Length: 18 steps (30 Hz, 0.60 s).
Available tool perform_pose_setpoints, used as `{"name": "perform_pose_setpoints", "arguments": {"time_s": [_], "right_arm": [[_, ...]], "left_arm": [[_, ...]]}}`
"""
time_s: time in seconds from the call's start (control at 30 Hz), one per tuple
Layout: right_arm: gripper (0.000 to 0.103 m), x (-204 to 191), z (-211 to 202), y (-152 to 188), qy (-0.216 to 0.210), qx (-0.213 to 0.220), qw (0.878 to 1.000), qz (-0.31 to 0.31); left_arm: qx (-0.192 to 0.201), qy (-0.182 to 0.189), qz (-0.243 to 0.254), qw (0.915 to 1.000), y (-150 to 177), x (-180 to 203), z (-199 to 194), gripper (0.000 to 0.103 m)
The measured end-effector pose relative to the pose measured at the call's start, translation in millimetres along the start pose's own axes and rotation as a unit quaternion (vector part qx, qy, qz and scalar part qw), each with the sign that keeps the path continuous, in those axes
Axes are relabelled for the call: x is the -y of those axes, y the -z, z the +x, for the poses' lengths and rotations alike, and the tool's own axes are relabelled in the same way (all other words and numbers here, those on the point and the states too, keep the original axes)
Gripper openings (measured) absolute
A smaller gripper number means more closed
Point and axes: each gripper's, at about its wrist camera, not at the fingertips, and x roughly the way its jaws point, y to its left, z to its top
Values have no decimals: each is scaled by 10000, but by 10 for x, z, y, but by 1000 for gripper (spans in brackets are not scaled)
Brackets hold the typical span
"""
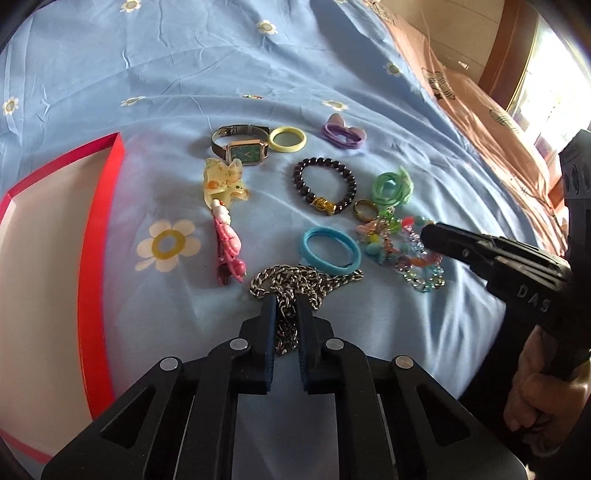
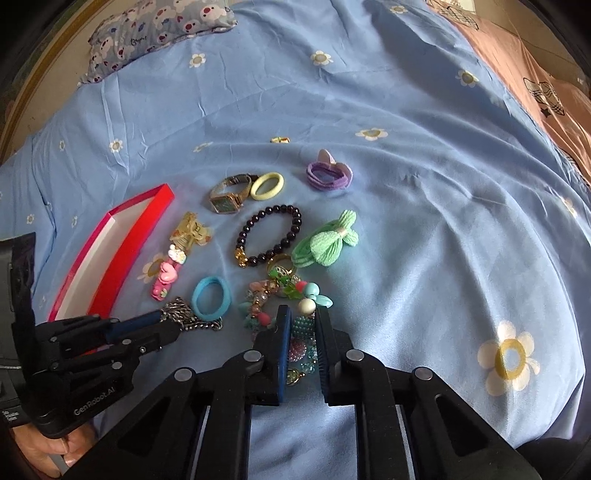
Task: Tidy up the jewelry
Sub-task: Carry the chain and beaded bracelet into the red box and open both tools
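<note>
Jewelry lies on a blue flowered bedsheet point(image 1: 184, 74). My left gripper point(image 1: 287, 302) is shut on the silver chain necklace point(image 1: 295, 282), also seen in the right wrist view point(image 2: 184, 314). My right gripper point(image 2: 303, 314) stands narrowly open around the colourful bead necklace point(image 2: 291, 306); it shows in the left wrist view point(image 1: 428, 236) at that necklace point(image 1: 402, 243). A red box point(image 1: 99, 229) with a white inside lies at the left. Nearby lie a blue hair tie point(image 1: 328, 251), a dark bead bracelet point(image 1: 325, 184), a green-faced watch point(image 1: 243, 147) and a pink clip point(image 1: 229, 251).
A yellow ring point(image 1: 287, 139), a purple hair tie point(image 1: 341, 134), a green bow tie point(image 2: 328, 240), a small ring point(image 1: 365, 208) and a yellow claw clip point(image 1: 223, 181) lie further off. A pink blanket point(image 1: 480, 110) lies to the right, a patterned pillow point(image 2: 159, 29) at the back.
</note>
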Motion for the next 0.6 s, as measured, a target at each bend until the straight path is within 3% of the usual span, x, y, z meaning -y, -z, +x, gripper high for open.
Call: {"name": "perform_pose_setpoints", "arguments": {"time_s": [0.37, 0.6], "right_arm": [[13, -135, -492, -205, -263, 693, 9972, -3], [13, -368, -580, -273, -489, 826, 9952, -177]], "left_arm": [[594, 201, -223, 9978, -63, -107, -544, 8], [909, 156, -394, 9950, -45, -267, -878, 8]]}}
